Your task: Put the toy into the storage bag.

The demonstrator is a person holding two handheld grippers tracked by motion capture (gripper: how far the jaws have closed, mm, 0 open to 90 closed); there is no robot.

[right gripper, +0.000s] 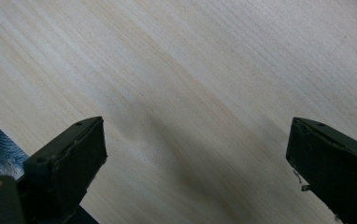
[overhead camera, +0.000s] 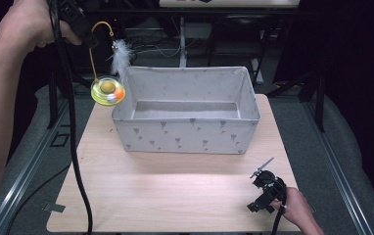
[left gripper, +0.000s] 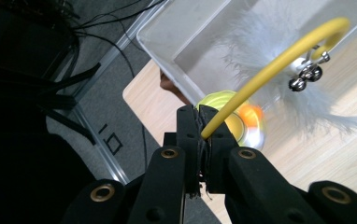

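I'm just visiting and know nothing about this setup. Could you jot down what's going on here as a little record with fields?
Surface: light wooden table
Container: white fabric box with grey print, open top, looks empty
Held item: yellow cat toy with round ball track, curved wand, white feather and small bells
Left gripper: raised at the box's left corner, shut on the toy's wand
Right gripper: low over the table's near right corner, jaws wide apart, holding nothing
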